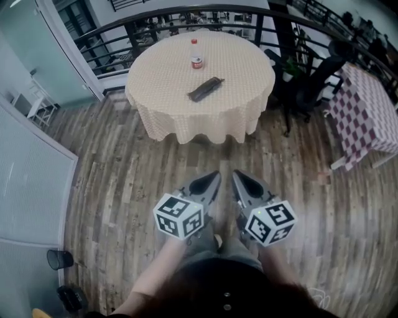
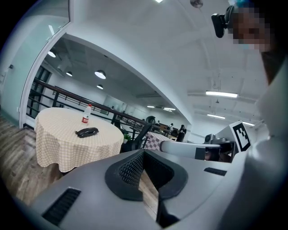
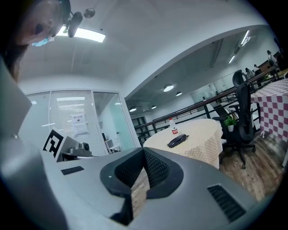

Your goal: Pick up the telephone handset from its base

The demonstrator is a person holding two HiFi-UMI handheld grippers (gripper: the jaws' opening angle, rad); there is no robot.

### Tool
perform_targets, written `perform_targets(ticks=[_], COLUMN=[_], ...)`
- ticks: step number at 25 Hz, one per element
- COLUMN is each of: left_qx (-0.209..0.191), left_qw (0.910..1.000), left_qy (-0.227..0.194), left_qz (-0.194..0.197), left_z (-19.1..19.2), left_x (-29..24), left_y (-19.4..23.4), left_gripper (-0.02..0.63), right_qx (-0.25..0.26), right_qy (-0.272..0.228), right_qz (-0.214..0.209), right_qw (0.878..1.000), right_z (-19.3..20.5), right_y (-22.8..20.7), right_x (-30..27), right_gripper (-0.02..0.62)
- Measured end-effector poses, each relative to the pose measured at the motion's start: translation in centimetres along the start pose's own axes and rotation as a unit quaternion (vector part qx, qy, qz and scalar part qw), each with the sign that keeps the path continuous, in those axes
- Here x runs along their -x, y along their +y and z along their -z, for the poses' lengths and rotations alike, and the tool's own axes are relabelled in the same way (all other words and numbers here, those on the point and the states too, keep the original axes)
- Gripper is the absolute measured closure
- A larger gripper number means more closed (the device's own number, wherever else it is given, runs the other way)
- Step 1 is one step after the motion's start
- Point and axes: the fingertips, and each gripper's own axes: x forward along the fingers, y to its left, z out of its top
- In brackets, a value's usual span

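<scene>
- The left gripper point(image 1: 216, 176) is held low in front of me over the wooden floor point(image 1: 118, 168). In its own view point(image 2: 143, 152) the jaws are together, with nothing between them.
- The right gripper point(image 1: 237, 175) is just beside the left one and points the same way. In its own view point(image 3: 144, 151) its jaws also meet at the tips and carry nothing.
- The telephone point(image 1: 206, 89) is a dark, elongated unit lying at an angle near the middle of the round tabletop point(image 1: 242, 68), which is covered with a pale checked cloth. It is well apart from both grippers and touched by neither.
- Both gripper views show the telephone as well, from the left point(image 2: 87, 131) and from the right point(image 3: 177, 140). At this range I cannot separate the handset from its base.
- A bottle point(image 1: 196, 54) with a red cap and label stands upright on the same tabletop, beyond the telephone and near it, not touching.
- A dark railing point(image 1: 155, 18) runs behind the tabletop.
- To the right, a black office chair point(image 1: 311, 84) stands on the floor. Farther right is a table with a red-and-white checked cloth point(image 1: 367, 112).
</scene>
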Motion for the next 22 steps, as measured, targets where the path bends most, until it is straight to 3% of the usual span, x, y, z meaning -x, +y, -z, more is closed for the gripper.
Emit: perform_targets(ticks=[10,22], left_qx=[-0.003,-0.015], left_qw=[0.9998,0.9991], left_qy=[0.012,0.022], left_qz=[0.018,0.034], left_z=[-2.5,-10.0], left_x=[-6.5,-14.3], left_y=[5.4,15.9], left_gripper=[0.600,0.600], right_qx=[-0.006,0.001], right_qy=[-0.009,-0.012], right_qz=[0.032,0.059], right_qw=[0.999,0.998], right_z=[-2.2,-7.5], right_y=[-5.7,-10.9], right_x=[-6.0,-18.6], right_gripper=[0.586,0.586])
